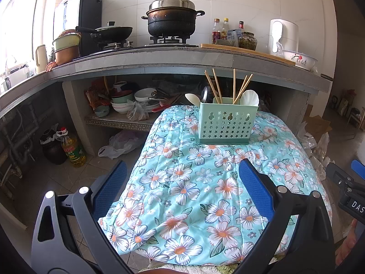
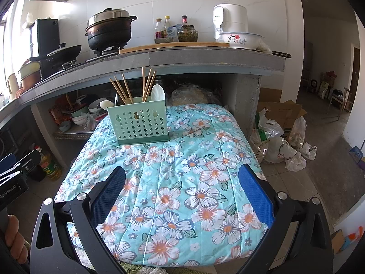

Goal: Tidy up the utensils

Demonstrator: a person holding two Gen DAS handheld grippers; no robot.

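Both the left gripper [image 1: 182, 178] and right gripper [image 2: 182, 180] hover with jaws spread wide and empty; the green utensil holder [image 1: 224, 122], filled with chopsticks [image 1: 228, 86] and spoons [image 1: 249, 98], stands upright well ahead of them on the floral cloth [image 1: 194, 194]

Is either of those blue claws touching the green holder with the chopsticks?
Apart. In the left wrist view, flowered cloth shows between the left gripper and the holder; the right wrist view shows the same for the right gripper.

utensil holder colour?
Mint green holder with star cutouts; clearest in the left wrist view.
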